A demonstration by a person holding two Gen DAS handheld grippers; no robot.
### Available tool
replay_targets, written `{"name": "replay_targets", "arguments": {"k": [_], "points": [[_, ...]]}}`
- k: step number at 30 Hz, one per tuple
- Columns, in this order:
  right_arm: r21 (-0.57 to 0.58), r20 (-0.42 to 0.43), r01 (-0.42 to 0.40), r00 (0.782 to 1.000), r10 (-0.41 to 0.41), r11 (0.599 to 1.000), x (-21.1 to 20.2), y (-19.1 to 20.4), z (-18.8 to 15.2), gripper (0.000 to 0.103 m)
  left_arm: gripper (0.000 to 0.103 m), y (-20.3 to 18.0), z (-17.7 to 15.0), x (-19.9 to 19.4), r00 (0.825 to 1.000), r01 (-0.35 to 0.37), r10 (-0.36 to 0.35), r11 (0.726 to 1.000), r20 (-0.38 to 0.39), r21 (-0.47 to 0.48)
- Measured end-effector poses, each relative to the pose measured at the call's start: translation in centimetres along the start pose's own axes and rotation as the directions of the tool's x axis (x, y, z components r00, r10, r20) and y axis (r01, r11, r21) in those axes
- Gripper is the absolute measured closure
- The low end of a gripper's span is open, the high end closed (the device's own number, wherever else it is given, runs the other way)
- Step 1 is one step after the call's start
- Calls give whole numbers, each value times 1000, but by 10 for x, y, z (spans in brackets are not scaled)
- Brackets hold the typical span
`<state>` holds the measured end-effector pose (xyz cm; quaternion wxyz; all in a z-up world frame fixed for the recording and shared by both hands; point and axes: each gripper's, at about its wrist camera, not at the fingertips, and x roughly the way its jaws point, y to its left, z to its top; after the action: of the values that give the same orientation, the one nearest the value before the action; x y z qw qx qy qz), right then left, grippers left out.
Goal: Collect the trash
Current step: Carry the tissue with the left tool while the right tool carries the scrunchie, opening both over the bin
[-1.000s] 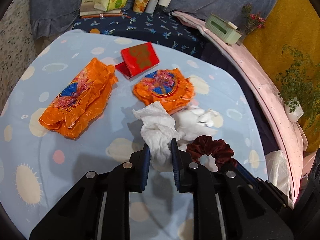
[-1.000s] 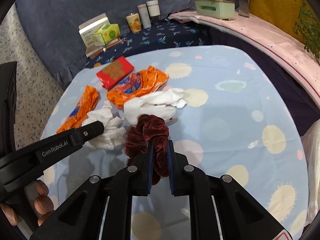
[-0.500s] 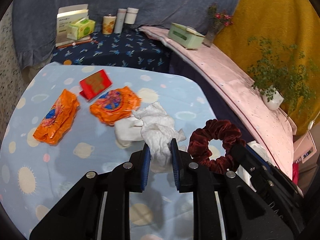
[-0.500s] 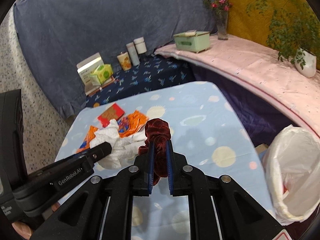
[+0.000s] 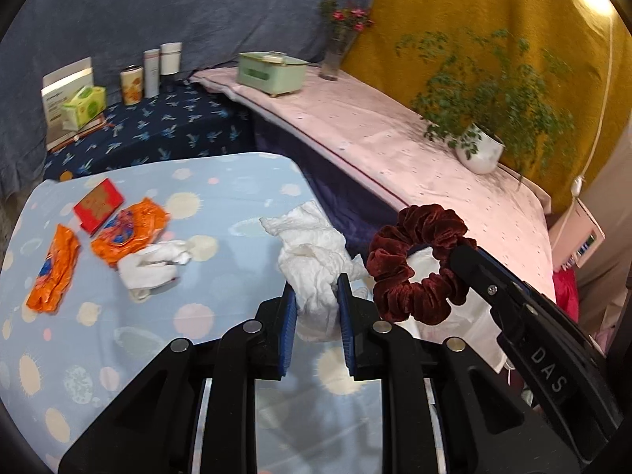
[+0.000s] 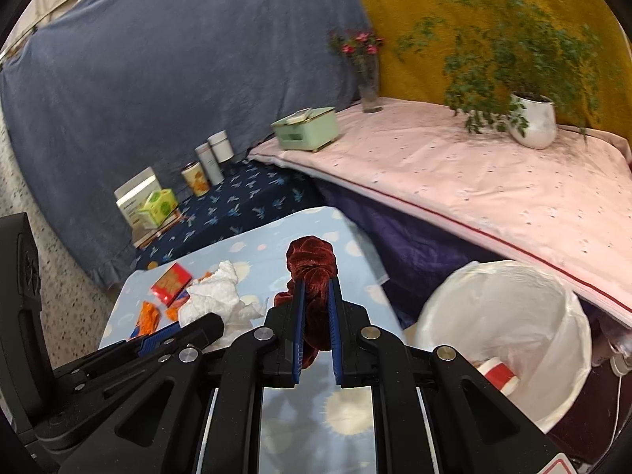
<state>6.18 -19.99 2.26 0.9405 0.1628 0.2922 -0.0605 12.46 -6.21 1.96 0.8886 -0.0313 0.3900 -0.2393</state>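
My left gripper (image 5: 316,288) is shut on a crumpled white tissue (image 5: 312,252), lifted off the pale blue table (image 5: 221,181). The same tissue (image 6: 215,296) shows at lower left in the right wrist view. My right gripper (image 6: 315,288) is shut on a dark red velvet scrunchie (image 6: 312,264); that scrunchie (image 5: 410,264) hangs to the right of the tissue in the left wrist view. A white-lined trash bin (image 6: 501,324) stands low beside the table's right edge, with a red and white item inside. Two orange wrappers (image 5: 130,229) (image 5: 53,268), a red packet (image 5: 98,201) and a white wad (image 5: 152,262) lie on the table.
Right of the table runs a pink-covered ledge (image 6: 454,173) with a potted plant (image 6: 531,122), a green box (image 6: 306,128) and a flower vase (image 6: 369,91). A dark blue patterned surface (image 5: 158,126) behind the table carries cartons, a can and bottles.
Both grippers rose and swung right toward the bin, carrying the tissue and the scrunchie. The tissue lifted off the table. The wrappers now lie farther back on the left.
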Motion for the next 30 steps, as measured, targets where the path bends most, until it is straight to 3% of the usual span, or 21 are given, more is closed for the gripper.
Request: {"name": "replay_targets", "arguments": {"k": [17, 30], "points": [[155, 37, 129, 990, -136, 979, -36, -111, -1, 92, 84, -104, -5, 27, 993, 114, -108, 983, -54, 145], [223, 24, 186, 980, -197, 957, -46, -156, -9, 92, 84, -151, -14, 51, 981, 174, -152, 963, -119, 204]]}}
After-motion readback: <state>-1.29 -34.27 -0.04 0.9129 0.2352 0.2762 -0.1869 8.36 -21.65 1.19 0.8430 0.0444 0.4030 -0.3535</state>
